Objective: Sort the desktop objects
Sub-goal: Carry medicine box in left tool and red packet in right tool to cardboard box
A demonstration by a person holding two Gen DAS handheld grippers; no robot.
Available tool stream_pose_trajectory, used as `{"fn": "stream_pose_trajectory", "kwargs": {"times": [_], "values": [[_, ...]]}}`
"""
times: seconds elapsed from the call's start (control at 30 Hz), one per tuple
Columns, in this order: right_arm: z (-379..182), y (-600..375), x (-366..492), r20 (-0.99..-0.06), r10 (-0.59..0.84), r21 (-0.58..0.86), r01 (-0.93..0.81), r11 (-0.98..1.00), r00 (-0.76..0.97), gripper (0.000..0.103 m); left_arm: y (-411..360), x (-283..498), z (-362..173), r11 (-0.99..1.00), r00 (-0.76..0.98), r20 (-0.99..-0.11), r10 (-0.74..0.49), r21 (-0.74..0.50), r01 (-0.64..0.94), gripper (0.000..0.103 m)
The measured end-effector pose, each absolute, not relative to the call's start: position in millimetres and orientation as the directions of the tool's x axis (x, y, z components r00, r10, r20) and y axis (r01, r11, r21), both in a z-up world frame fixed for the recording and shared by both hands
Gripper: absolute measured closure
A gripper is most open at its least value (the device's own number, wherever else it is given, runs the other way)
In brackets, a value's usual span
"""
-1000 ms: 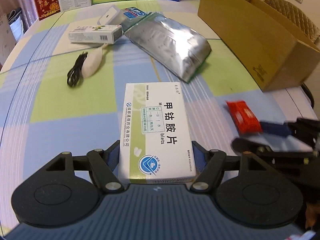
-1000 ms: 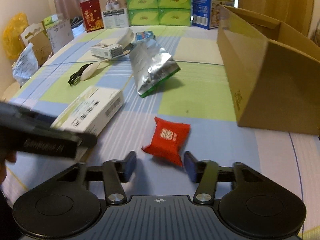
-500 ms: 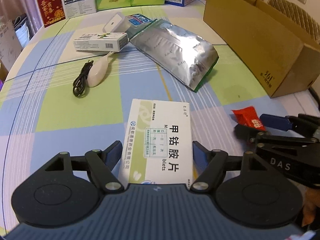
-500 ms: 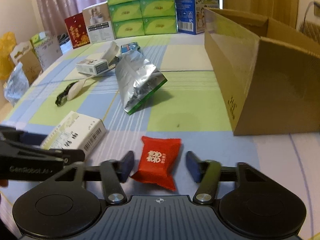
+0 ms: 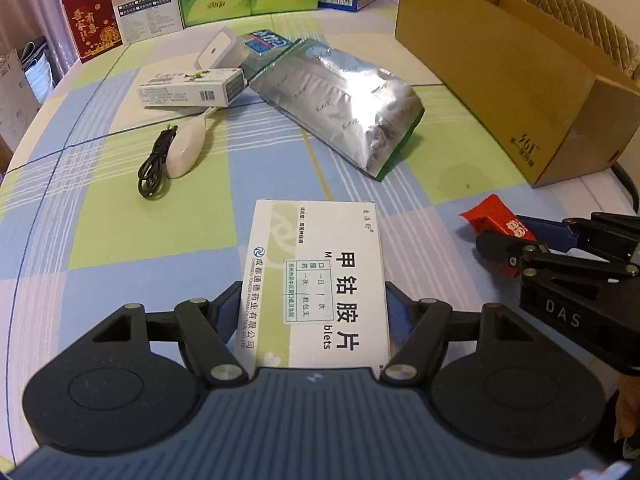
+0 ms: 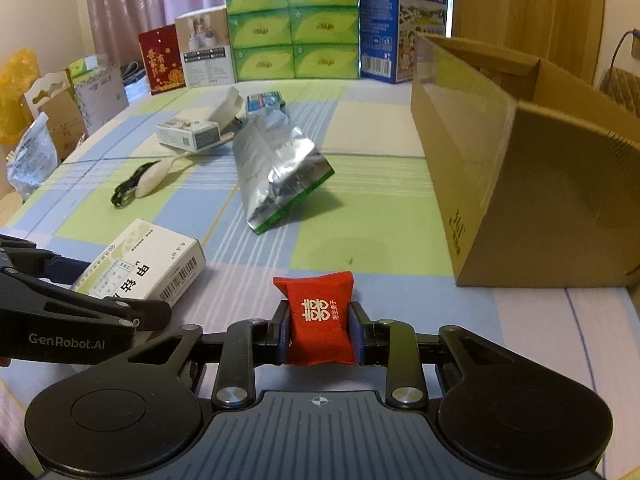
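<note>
The right claw (image 6: 319, 330) is clamped on the red packet (image 6: 318, 318), pinching its sides so it can lift. The left claw (image 5: 314, 312) grips the white medicine box (image 5: 316, 280) by its long edges. The open cardboard box (image 6: 520, 168), at two o'clock on the surface (image 6: 360, 240), likely receives both.

green tissue boxes (image 6: 290, 26) (stacked), milk carton (image 6: 402, 20), pink curtain (image 6: 132, 4)
</note>
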State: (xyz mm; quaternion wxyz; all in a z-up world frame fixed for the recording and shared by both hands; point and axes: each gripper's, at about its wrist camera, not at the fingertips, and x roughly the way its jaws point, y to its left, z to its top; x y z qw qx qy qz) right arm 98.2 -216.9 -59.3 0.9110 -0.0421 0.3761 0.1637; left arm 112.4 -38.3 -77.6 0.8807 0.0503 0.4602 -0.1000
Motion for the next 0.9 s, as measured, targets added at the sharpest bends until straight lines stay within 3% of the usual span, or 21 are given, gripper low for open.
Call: {"fn": "stream_pose_trajectory", "kwargs": {"times": [0.9], "values": [[23.1, -258.8, 41.5, -0.605, 0.284, 0.08, -0.298, 0.951, 0.744, 0.077, -68.2, 48.7, 0.5, 0.974, 0.615, -0.768, -0.178, -0.048, 0.222, 0.036]]}}
